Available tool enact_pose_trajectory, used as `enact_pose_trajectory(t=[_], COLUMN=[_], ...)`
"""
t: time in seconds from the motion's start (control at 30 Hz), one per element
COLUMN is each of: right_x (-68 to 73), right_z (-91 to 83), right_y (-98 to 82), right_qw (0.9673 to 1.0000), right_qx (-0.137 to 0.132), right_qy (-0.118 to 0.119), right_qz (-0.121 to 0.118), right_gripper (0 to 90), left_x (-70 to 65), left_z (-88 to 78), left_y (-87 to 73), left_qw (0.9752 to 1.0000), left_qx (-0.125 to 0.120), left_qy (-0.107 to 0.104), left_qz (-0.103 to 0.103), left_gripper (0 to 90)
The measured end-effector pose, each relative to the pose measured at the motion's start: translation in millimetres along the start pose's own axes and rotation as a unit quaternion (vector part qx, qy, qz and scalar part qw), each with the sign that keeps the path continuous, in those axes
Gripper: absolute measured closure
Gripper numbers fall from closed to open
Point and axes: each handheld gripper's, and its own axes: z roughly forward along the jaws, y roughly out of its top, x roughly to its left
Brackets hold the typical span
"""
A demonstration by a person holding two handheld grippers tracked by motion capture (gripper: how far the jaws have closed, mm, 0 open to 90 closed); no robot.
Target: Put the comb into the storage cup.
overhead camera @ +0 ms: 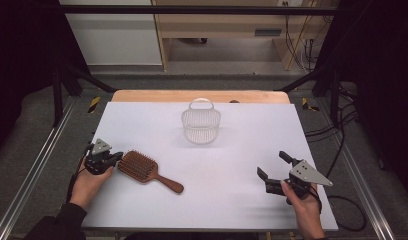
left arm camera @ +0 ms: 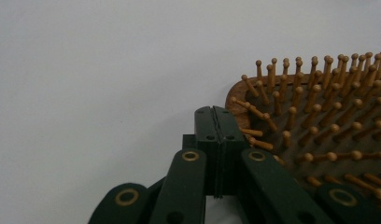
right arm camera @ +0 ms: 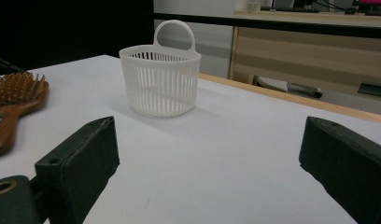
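A wooden paddle hairbrush (overhead camera: pixel 144 169) lies bristles up on the white table (overhead camera: pixel 242 150), its handle pointing toward the front right. My left gripper (overhead camera: pixel 114 158) is shut with nothing between its jaws, its tip at the rim of the brush head (left arm camera: pixel 319 121). In the left gripper view the closed pads (left arm camera: pixel 215 135) sit just left of the bristles. My right gripper (overhead camera: pixel 273 164) is open at the front right, nothing in it, aimed across the table at a white slatted basket (right arm camera: pixel 160 79). The brush (right arm camera: pixel 16 100) lies at that view's left edge.
The white basket (overhead camera: pixel 201 122) with a loop handle stands upright at the middle back of the table. Metal frame rails run along both table sides. Cables lie on the floor to the right.
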Motion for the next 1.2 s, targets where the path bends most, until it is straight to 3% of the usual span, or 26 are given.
enact_pose_trajectory(t=[0.33,0.53,0.73,0.83,1.2], right_x=[0.2,0.4,0.4,0.3,0.9], right_z=[0.5,0.8,0.6,0.9,1.7], right_y=[-0.1,-0.1,0.0,-0.1,-0.1], right_qw=[1.0000,1.0000,1.0000,1.0000,0.9998], right_qx=[0.001,0.002,0.004,0.008,0.015], right_qy=[0.001,0.001,0.000,-0.001,-0.002], right_qz=[-0.001,-0.001,0.001,0.005,0.010], right_gripper=[5.1,5.1,5.0,5.1,5.0], left_x=[-2.0,-14.2,-31.8,-47.0,-86.0], left_z=[-2.5,-1.9,-0.6,0.2,-1.0], left_y=[-2.8,-1.8,1.9,4.9,10.3], left_qw=[1.0000,0.9998,0.9994,0.9989,0.9968], left_qx=[0.001,-0.002,0.000,0.002,0.003], left_qy=[-0.004,-0.019,-0.033,-0.045,-0.077], left_qz=[-0.005,0.000,0.009,0.016,0.021], left_gripper=[90.0,90.0,90.0,90.0,90.0])
